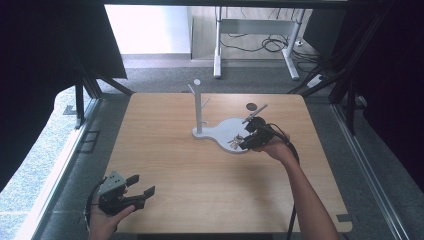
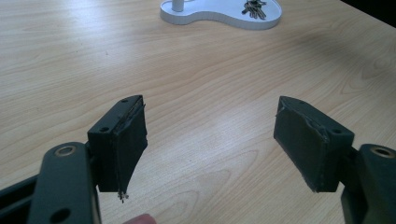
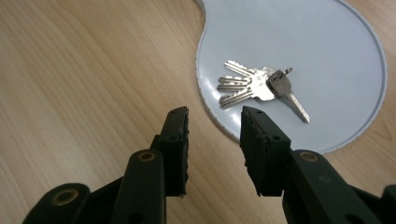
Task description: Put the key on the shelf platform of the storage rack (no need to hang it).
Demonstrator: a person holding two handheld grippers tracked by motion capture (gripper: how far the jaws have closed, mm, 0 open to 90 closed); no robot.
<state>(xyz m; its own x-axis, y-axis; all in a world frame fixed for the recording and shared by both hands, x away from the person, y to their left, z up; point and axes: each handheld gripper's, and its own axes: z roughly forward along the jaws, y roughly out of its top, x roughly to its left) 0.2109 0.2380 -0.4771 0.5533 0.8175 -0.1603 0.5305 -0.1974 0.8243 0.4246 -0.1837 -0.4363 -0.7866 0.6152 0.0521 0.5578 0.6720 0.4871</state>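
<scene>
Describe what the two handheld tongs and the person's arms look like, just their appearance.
Both tongs are black. The left tongs carry a grey three-cornered plate on top; their two black pads are flat, with worn edges. The right tongs trail a black cable along the forearm. No sleeve shows on either forearm.
</scene>
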